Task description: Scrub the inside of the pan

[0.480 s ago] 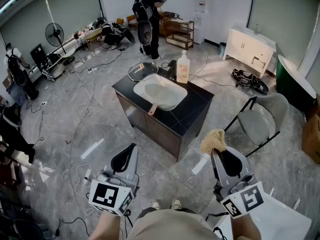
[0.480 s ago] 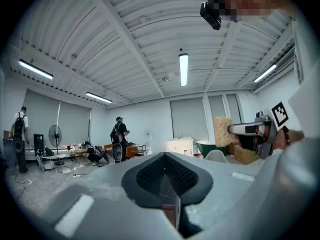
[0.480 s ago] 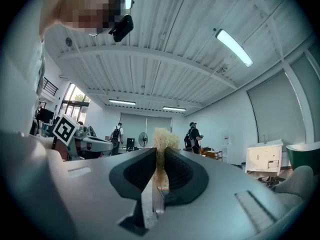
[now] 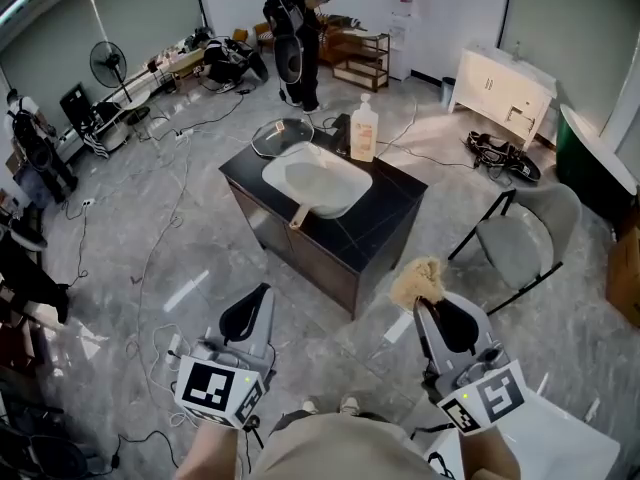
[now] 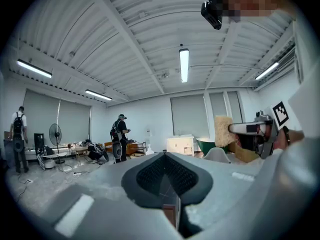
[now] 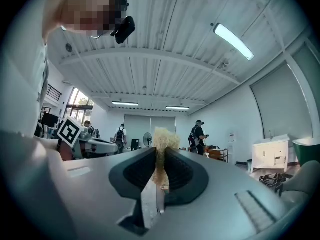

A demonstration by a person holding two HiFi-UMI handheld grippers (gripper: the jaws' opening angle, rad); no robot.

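A pale grey pan [image 4: 316, 182] with a short wooden handle sits on a dark counter [image 4: 385, 223] well ahead of me in the head view. My right gripper [image 4: 432, 308] is shut on a tan fibrous scrubber [image 4: 417, 281], far short of the counter; the scrubber [image 6: 161, 146] sticks out between the jaws in the right gripper view. My left gripper [image 4: 258, 306] is shut with nothing in it, level with the right one. In the left gripper view, the left gripper [image 5: 167, 179] shows pressed pads, and the scrubber [image 5: 224, 131] is seen off to the right.
A soap bottle [image 4: 364, 129] and a glass lid [image 4: 282, 137] stand on the counter behind the pan. A grey chair [image 4: 522, 238] stands right of the counter. Cables trail over the tiled floor. A person [image 4: 293, 26] stands at the back, another person [image 4: 30, 138] at the left.
The view has shifted slightly toward the counter; both grippers and the scrubber have edged a little forward. Neither grip has changed.
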